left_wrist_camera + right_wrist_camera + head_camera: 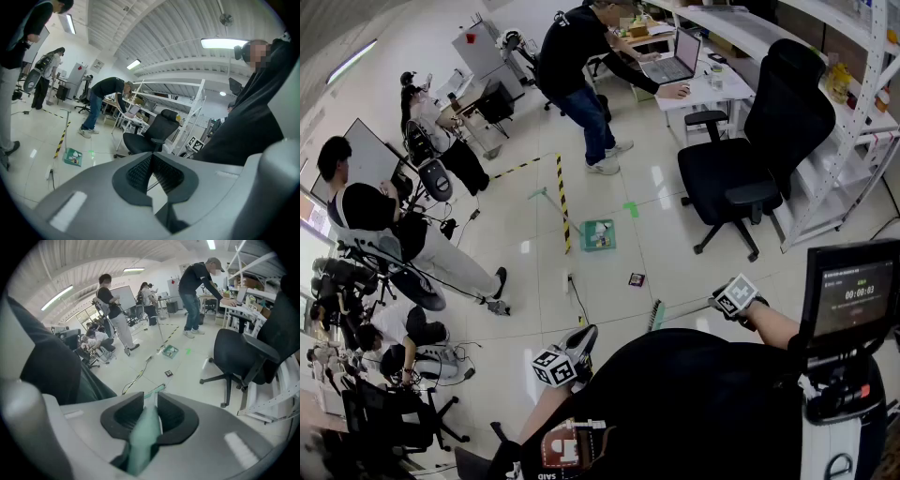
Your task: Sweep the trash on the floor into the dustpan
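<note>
Seen from the head view, a person in dark clothing holds a gripper in each hand above a pale floor. The left gripper [151,161] has its jaws pressed together with nothing between them. The right gripper [151,401] is clamped on the pale green handle of a broom [656,315], which runs out ahead of the jaws to a green brush head low by the floor, just in front of the person; contact with the floor cannot be judged. A little beyond the brush head, a small dark square piece of trash [636,279] lies on the floor. Farther on sits the green dustpan [598,234], with light scraps inside and its long handle rising at an angle. A yellow-and-black tape strip [562,202] runs beside the dustpan. To the right stands a black office chair [750,141]. Beyond, a person [577,66] leans over a laptop [675,58] on a counter [717,89].
</note>
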{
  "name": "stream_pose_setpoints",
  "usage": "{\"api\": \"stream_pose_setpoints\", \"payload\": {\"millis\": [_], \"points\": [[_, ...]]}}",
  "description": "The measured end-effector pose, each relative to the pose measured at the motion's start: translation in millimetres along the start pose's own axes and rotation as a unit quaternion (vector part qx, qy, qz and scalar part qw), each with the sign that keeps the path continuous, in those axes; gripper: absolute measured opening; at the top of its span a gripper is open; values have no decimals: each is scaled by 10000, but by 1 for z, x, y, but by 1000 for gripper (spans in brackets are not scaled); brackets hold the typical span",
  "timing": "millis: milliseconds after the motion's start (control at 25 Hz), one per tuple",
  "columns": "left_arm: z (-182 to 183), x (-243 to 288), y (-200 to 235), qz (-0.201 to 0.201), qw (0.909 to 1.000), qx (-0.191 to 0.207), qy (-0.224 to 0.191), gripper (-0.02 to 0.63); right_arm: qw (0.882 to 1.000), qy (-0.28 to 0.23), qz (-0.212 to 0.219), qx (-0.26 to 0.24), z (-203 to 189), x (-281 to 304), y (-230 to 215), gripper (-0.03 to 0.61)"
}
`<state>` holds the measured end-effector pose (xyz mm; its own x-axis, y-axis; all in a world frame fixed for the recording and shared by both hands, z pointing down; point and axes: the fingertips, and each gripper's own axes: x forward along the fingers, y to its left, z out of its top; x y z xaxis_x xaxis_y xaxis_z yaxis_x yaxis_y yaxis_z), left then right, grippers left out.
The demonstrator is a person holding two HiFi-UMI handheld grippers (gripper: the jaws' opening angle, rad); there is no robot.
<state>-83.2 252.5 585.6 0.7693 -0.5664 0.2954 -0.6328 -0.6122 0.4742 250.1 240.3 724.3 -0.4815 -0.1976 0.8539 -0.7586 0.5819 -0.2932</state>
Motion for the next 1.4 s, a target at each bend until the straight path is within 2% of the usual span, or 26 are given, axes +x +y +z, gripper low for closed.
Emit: {"api": "stream_pose_setpoints", "payload": {"millis": [320, 680, 800, 960, 1200, 1280, 1400], "points": [[3, 28, -14, 87, 9999, -11, 96, -3, 9989, -205, 95, 414, 3, -5, -43, 87], [16, 40, 26, -53, 9999, -99, 51, -3, 9944, -345, 7, 1003, 28, 12, -61, 87], [26, 45, 55, -276, 9994, -185, 62, -3, 9911, -335, -124, 1283, 47, 24, -63, 87], [41, 58, 109, -778, 9966, -250, 96, -3, 9809, -267, -370, 1890, 64, 47, -61, 87], [90, 40, 202, -1380, 9894, -135, 429, -3, 9619, -81, -709, 2639, 128, 90, -26, 87], [107, 29, 229, -1501, 9875, -61, 480, -3, 9573, 0, -820, 2771, 155, 98, -20, 87], [126, 12, 275, -1458, 9879, -64, 533, -3, 9512, 29, -974, 2927, 196, 118, -17, 87]]}}
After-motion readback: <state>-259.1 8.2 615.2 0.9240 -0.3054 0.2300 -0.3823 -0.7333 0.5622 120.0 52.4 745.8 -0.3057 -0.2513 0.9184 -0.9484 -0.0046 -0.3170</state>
